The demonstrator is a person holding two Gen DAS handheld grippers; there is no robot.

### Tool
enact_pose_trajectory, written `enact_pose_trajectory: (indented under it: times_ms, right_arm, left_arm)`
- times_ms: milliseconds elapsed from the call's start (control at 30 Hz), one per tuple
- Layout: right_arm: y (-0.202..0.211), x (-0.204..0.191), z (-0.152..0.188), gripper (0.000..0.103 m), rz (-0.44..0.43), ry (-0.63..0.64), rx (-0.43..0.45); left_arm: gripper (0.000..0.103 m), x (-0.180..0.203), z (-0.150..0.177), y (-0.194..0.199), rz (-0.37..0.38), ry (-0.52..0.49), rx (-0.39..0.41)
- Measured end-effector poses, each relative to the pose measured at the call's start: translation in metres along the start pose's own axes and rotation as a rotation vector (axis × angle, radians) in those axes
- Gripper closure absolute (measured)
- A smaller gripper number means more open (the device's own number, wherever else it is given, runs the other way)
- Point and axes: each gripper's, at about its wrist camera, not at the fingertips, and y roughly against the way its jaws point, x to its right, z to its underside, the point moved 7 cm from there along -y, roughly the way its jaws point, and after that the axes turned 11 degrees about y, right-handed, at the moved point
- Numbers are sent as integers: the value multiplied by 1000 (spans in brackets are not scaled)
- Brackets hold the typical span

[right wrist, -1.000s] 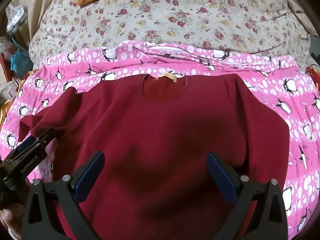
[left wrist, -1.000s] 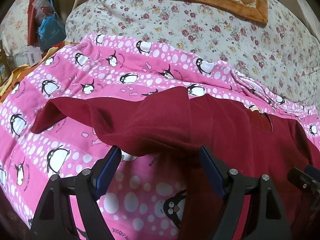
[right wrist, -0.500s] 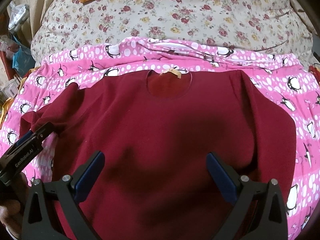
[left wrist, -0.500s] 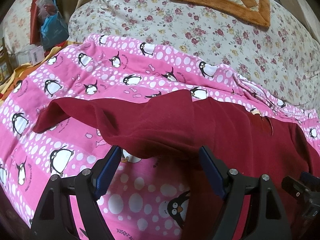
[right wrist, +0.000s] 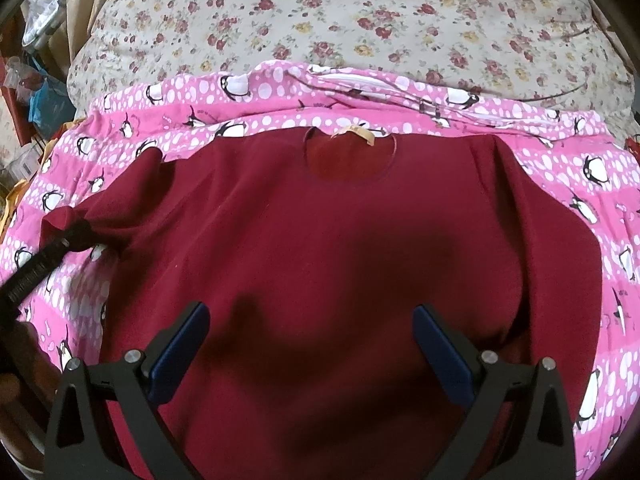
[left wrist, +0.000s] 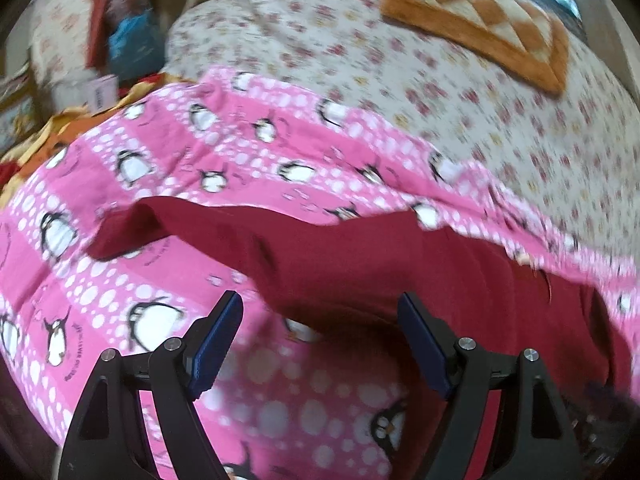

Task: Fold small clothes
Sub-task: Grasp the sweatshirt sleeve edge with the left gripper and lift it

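Observation:
A dark red long-sleeved top (right wrist: 340,248) lies spread front-up on a pink penguin blanket (right wrist: 592,200), collar with a tan label (right wrist: 356,134) at the far side. My right gripper (right wrist: 310,344) is open and empty, low over the top's lower middle. My left gripper (left wrist: 320,336) is open and empty, near the top's left sleeve (left wrist: 224,236), which stretches out to the left over the pink blanket (left wrist: 120,280). The left gripper's arm also shows in the right wrist view (right wrist: 36,272), at the sleeve end. The left wrist view is blurred.
A floral quilt (right wrist: 360,20) covers the bed beyond the blanket. An orange checked mat (left wrist: 480,20) lies on it at the far side. Bags and clutter (left wrist: 128,32) stand off the bed's left edge, with yellow-orange cloth (left wrist: 60,128) beside the blanket.
Both grippers have pulled back toward me, so the top and blanket sit lower in the views. The left sleeve lies flatter and more stretched out. Both grippers stay open.

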Motion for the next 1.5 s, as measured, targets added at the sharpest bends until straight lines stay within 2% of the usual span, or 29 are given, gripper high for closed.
enact_pose_trajectory:
  times_ms: [167, 367, 533, 667, 767, 833, 933, 1000, 1033, 1067, 1100, 1233, 1367, 1500]
  right_arm:
    - [1, -3, 1, 0, -16, -1, 1]
    - [-1, -6, 1, 0, -35, 3, -9]
    - [-4, -9, 0, 0, -57, 4, -21]
    - [-8, -11, 0, 0, -66, 5, -29]
    - [-14, -11, 1, 0, -70, 6, -43]
    - [-15, -12, 1, 0, -69, 8, -43]
    - [-15, -13, 0, 0, -73, 13, -45]
    - [-15, -13, 0, 0, -79, 13, -47]
    - [-14, -12, 0, 0, -84, 11, -47]
    - [-14, -12, 0, 0, -92, 6, -47]
    - [-13, -11, -1, 0, -98, -1, -45]
    - [-9, -7, -2, 0, -126, -31, -38]
    - [1, 1, -4, 0, -112, -33, -21]
    - [15, 21, -5, 0, -99, -79, 15]
  left_arm:
    - [41, -55, -30, 5, 8, 236, 9]
    - [41, -121, -58, -6, -24, 500, -8]
    - [41, -151, -66, -28, -38, 629, -48]
    - [41, -177, -63, -43, -59, 783, -85]
    - [41, -189, -69, -48, -86, 827, -58]
    - [41, -193, -74, -55, -109, 827, -52]
    - [41, -195, -75, -75, -142, 805, -109]
    - [46, -198, -76, -79, -161, 794, -109]
    - [63, -198, -77, -77, -173, 780, -97]
    - [90, -199, -78, -76, -174, 765, -91]
    - [102, -198, -81, -74, -160, 743, -95]
    - [103, -184, -100, -49, -45, 720, -25]
    - [103, -136, -127, -16, 63, 581, 45]
    - [103, -81, -141, 8, 182, 462, 46]
